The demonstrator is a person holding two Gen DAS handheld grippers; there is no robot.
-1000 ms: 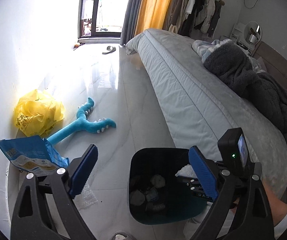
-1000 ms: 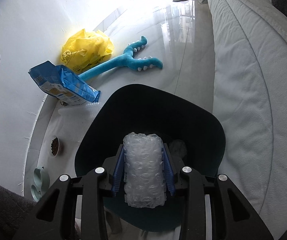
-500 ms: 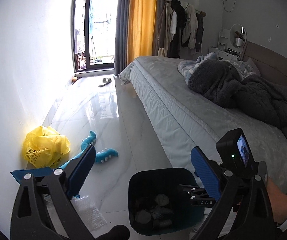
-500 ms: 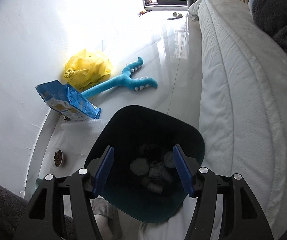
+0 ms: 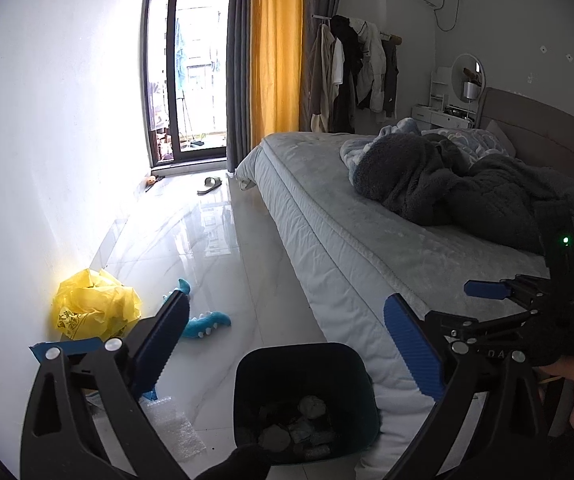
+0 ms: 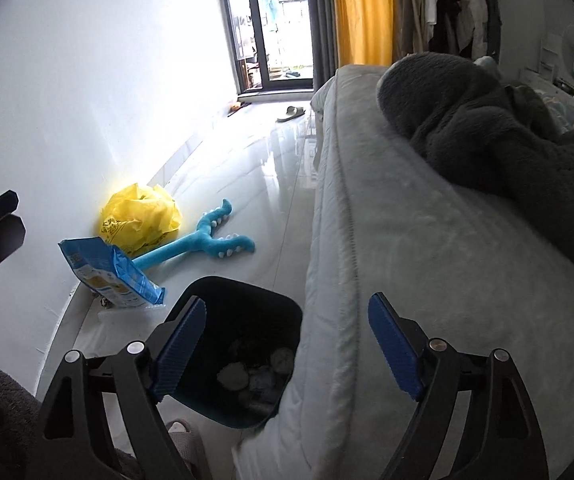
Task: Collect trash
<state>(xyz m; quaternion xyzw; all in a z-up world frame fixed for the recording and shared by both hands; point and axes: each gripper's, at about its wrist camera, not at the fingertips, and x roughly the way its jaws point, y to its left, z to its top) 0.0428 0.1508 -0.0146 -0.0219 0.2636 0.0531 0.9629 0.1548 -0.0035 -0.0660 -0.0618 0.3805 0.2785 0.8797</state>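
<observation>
A dark bin (image 5: 343, 364) stands on the floor beside the bed, with crumpled trash (image 5: 311, 406) at its bottom; it also shows in the right wrist view (image 6: 283, 312). My left gripper (image 5: 287, 344) is open and empty, raised above the bin. My right gripper (image 6: 287, 344) is open and empty, above the bin's right rim and the bed edge. A sheet of bubble wrap (image 5: 175, 428) lies on the floor left of the bin. A yellow plastic bag (image 6: 143, 216) and a blue packet (image 6: 107, 272) lie by the wall.
A blue plush toy (image 6: 207, 240) lies on the glossy floor. The bed (image 6: 427, 248) with a dark blanket (image 6: 487, 128) fills the right side. A slipper (image 5: 209, 184) lies near the balcony door. A white wall runs along the left.
My right gripper opened and let the bubble wrap roll fall into the bin. Both grippers have risen and tilted up, showing more of the room.
</observation>
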